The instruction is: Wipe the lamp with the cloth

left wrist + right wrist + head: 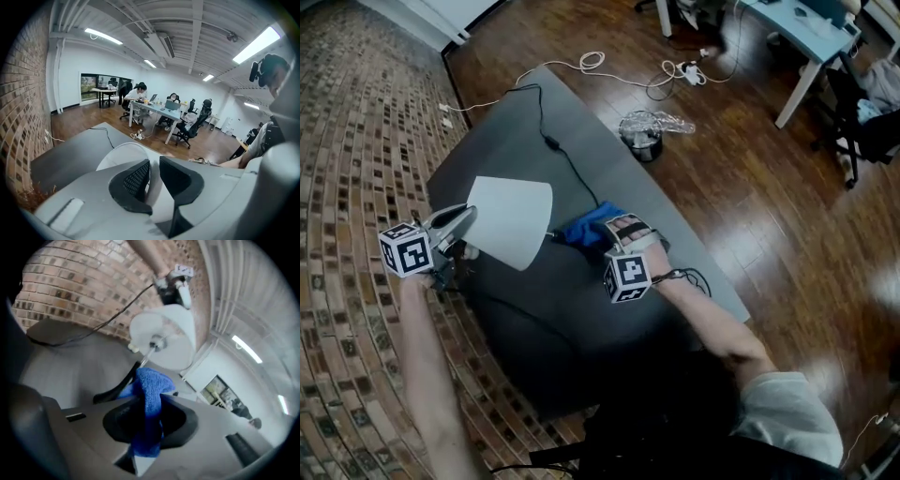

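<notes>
One lamp (511,220), one blue cloth (584,228), two grippers. The lamp has a plain white cone shade and is tipped over the left part of the grey table (516,117). The left gripper (467,216) is pinching the shade's left rim, and the right gripper (621,230) is clenched on the cloth just right of it. A black cord (555,147) trails to the far side, and there's a lined bin (641,139) on the floor beyond

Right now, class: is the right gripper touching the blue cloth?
Touching. The right gripper view shows the right gripper clamped on the blue cloth between its jaws.
</notes>
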{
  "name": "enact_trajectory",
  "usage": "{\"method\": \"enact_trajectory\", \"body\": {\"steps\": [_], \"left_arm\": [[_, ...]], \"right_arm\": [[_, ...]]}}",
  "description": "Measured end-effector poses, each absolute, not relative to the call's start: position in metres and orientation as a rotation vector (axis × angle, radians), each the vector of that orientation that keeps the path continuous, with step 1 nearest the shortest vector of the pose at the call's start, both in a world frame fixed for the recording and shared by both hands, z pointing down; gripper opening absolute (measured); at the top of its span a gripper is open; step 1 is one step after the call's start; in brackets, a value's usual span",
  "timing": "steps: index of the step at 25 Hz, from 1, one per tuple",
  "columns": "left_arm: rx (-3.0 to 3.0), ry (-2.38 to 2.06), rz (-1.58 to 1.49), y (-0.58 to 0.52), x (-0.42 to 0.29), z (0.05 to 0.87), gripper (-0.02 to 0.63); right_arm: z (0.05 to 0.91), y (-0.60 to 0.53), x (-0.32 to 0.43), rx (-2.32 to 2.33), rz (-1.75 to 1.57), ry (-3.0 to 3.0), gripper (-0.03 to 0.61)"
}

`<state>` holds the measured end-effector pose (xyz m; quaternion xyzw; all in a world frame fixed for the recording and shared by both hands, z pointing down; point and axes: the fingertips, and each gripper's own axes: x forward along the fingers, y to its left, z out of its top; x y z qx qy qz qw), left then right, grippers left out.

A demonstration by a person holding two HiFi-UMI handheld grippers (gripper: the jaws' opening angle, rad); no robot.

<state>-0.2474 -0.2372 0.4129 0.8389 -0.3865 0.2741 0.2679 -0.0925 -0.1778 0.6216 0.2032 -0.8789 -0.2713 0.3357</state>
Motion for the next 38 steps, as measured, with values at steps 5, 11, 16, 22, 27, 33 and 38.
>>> {"method": "enact_trajectory", "body": {"steps": [5, 11, 16, 22, 27, 33, 38], "left_arm": [[2.267, -1.079, 0.766, -0.233, -0.245, 0.412, 0.076], [2.192, -1.179, 0.737, -0.228, -0.263, 0.423, 0.078], [2.198, -1.183, 0.732, -0.229, -0.264, 0.422, 0.078], [2.225, -1.202, 0.794, -0.236, -0.254, 0.418, 0.08], [2.169, -1.241, 0.853, -0.241, -0.242, 0.418, 0.081], [2.075, -1.269, 0.888, -0.257, -0.232, 0.42, 0.081], [1.996, -1.309, 0.941, -0.271, -0.228, 0.416, 0.083]], "right_arm": [[0.55, -0.174, -0.18, 0.591, -1.069, -2.495, 0.084], [0.608, -0.153, -0.175, 0.385, -1.038, -2.386, 0.086], [0.684, -0.15, -0.085, 0.291, -0.896, -2.21, 0.078], [0.627, -0.194, -0.056, 0.553, -0.742, -2.273, 0.078], [0.598, -0.163, -0.141, 0.407, -0.94, -2.356, 0.08], [0.681, -0.121, -0.082, 0.277, -0.879, -2.114, 0.08], [0.578, -0.132, -0.111, 0.558, -1.025, -2.259, 0.081]]}}
